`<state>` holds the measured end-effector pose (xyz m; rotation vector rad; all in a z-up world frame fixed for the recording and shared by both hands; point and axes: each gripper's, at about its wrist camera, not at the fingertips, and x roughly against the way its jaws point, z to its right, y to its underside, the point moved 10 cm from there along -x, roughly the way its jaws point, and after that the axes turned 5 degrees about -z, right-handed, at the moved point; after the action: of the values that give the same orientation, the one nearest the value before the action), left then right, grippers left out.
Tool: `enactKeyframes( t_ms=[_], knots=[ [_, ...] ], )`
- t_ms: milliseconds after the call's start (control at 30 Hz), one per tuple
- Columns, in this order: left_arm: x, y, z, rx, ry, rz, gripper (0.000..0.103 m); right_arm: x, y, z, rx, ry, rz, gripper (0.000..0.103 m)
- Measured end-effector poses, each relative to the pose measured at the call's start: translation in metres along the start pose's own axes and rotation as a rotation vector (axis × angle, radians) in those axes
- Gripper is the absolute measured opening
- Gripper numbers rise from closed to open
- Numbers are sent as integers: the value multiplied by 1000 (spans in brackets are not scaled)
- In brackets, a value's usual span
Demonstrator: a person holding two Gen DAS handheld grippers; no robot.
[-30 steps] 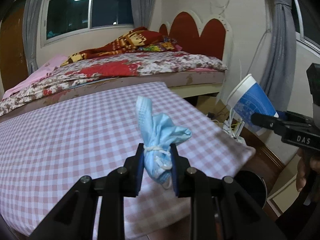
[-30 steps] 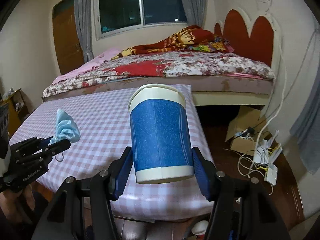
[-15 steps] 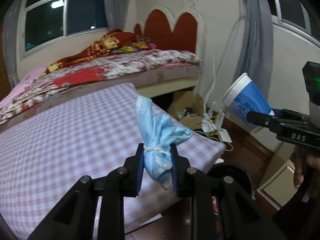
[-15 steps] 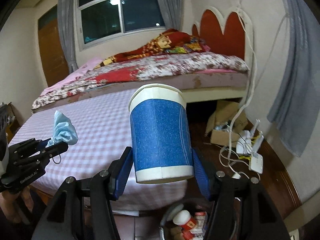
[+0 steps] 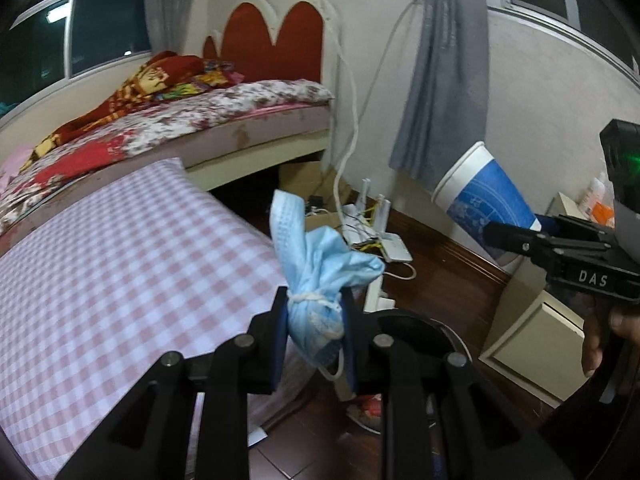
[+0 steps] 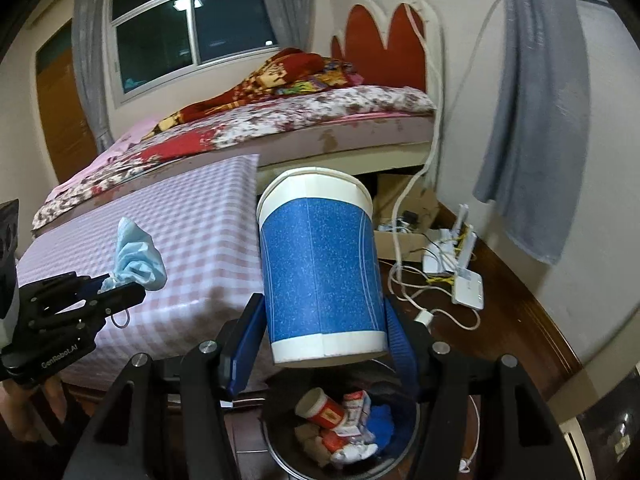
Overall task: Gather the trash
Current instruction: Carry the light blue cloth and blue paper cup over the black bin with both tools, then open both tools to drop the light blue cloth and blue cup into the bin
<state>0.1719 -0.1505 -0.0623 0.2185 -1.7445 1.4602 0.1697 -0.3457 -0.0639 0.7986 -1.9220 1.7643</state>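
My left gripper is shut on a bundled light-blue face mask tied with its white ear loop; the mask and that gripper also show at the left of the right wrist view. My right gripper is shut on a blue paper cup with white rims, held upright; the cup appears tilted at the right of the left wrist view. Directly below the cup stands a dark round trash bin holding several pieces of rubbish. The same bin lies just beyond the mask.
A table with a pink checked cloth is at the left, its corner near the bin. Behind it is a bed with a red headboard. Routers and cables and a cardboard box lie on the wooden floor. A hand holds the right gripper.
Both grippers swung rightward off the table edge and slightly down, keeping hold of mask and cup. The trash bin has come into view beneath the cup and beyond the mask.
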Motion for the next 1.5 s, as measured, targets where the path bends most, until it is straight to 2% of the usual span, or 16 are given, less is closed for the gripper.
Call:
enactKeyframes(
  t_ms=[200,467,900,1300,1333,1367,1400,1433,1467,1500],
  knots=[
    [-14,9,31,-29,53,-32,25,9,19,25,-28,19,-14,60],
    [-38,26,60,-57,101,-80,25,-1,54,29,-10,-3,-86,60],
    [-86,58,76,-58,142,-190,25,-53,103,32,39,3,-252,60],
    [-125,86,83,-35,190,-285,27,-99,126,34,55,-17,-374,61],
    [-128,88,86,-31,207,-293,30,-105,130,35,56,-18,-398,62],
    [-131,90,87,-25,218,-308,37,-111,135,39,54,-6,-431,68],
    [-137,91,84,-18,209,-319,61,-117,141,47,44,22,-458,78],
    [-141,93,82,-12,185,-321,85,-120,145,54,30,48,-468,94],
    [-142,93,78,-10,157,-312,90,-123,148,64,3,70,-484,101],
    [-143,94,75,-7,139,-305,94,-123,149,70,-15,76,-493,101]
  ],
)
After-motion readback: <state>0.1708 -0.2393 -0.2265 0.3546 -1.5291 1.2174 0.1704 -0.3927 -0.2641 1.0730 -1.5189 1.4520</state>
